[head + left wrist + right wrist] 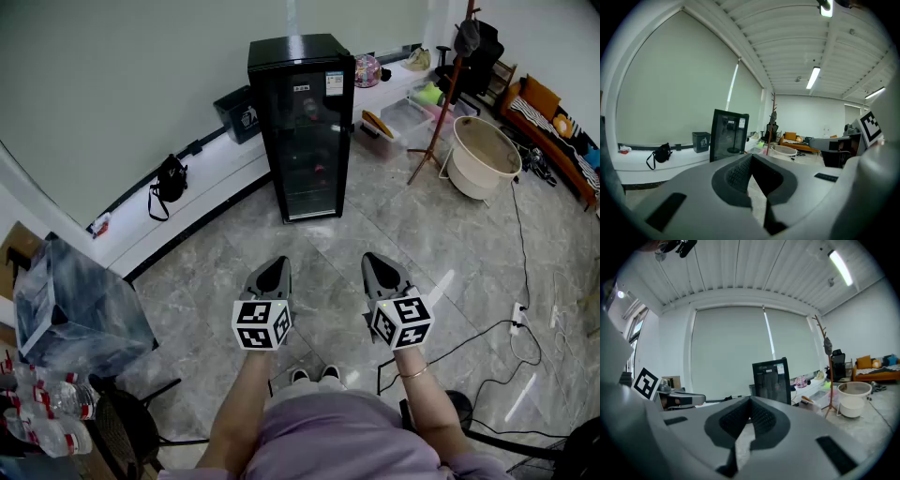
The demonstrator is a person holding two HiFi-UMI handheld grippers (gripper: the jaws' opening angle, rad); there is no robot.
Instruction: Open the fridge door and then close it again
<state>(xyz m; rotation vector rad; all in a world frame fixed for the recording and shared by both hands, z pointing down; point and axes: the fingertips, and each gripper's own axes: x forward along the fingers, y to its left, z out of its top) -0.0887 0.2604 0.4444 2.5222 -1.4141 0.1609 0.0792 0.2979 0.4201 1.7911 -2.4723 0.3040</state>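
Standing closed, one black glass-door fridge [301,127] carries two unreadable labels; left claw [271,270] and right claw [379,266] clenched, empty.

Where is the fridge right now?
In the head view the black fridge stands top centre by the wall, dark bin at its left, clear boxes at its right.
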